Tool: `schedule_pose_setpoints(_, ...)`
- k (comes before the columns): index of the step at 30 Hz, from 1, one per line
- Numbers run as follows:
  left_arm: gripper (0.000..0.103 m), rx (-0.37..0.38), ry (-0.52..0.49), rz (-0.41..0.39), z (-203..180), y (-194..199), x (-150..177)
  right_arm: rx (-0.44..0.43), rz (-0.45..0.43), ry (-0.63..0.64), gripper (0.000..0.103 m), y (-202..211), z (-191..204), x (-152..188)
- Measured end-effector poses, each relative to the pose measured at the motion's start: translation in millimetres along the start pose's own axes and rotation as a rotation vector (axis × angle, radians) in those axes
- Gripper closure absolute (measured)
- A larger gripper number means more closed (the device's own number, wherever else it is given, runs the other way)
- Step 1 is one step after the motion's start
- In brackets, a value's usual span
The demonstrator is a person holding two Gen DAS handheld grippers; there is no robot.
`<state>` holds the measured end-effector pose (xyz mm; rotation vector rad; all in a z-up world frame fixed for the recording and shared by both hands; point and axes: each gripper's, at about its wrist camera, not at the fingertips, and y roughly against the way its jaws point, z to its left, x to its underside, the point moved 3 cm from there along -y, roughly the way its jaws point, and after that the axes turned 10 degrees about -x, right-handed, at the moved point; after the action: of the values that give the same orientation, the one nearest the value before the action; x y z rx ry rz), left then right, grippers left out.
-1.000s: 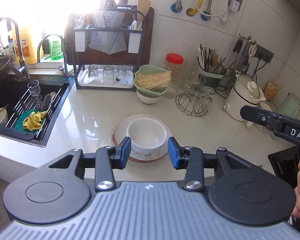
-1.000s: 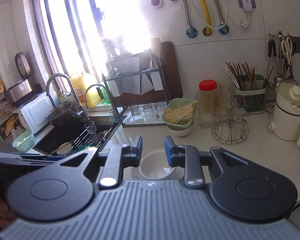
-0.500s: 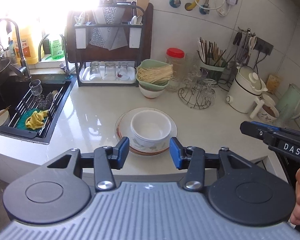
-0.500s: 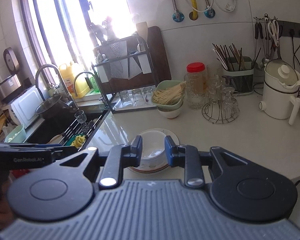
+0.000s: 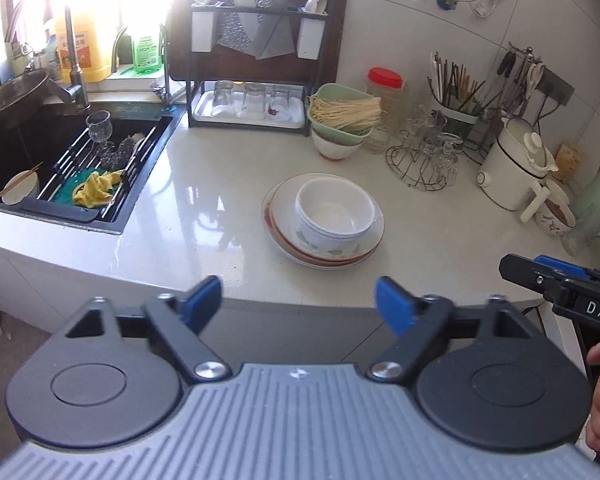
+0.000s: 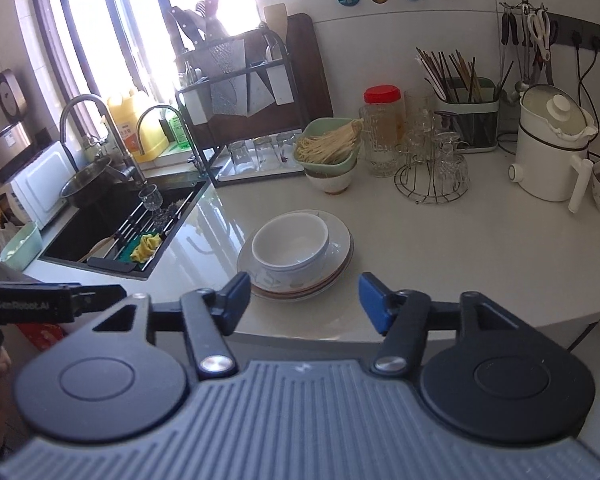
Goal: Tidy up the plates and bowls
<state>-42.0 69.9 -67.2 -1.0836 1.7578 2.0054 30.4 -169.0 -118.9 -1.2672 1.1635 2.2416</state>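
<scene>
White stone bench (image 5: 204,216) runs from a black sink (image 5: 28,148) on the left, past a stack of plates (image 5: 324,254) with nested white bowls (image 5: 334,210) at its middle, to a white kettle (image 5: 512,168) on the right. Half a second ago both pairs of fingers were nearly closed; now the left gripper (image 5: 298,300) and right gripper (image 6: 304,298) stand wide open and empty, pulled back near the bench's front edge. Bowls already sit stacked on the plates, which fits a finished stack or one about to be moved. Only the right view shows a microwave (image 6: 36,188); only the left shows a pale green jug (image 5: 598,208)
</scene>
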Motion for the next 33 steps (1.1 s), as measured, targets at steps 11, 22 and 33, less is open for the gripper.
schedule_pose_setpoints(11, 0.004, -0.063, 0.037, -0.016, 17, 13, -3, 0.008, -0.038, 0.038, 0.019, -8, 7, -8)
schedule_pose_setpoints(22, 0.003, -0.083, 0.017, -0.008, 12, 11, -5, 0.025, 0.020, 0.027, 0.019, -17, 8, -1)
schedule_pose_setpoints(33, 0.003, -0.095, -0.009, -0.010, 6, 6, -10, 0.027, 0.040, 0.027, 0.019, -21, 7, -2)
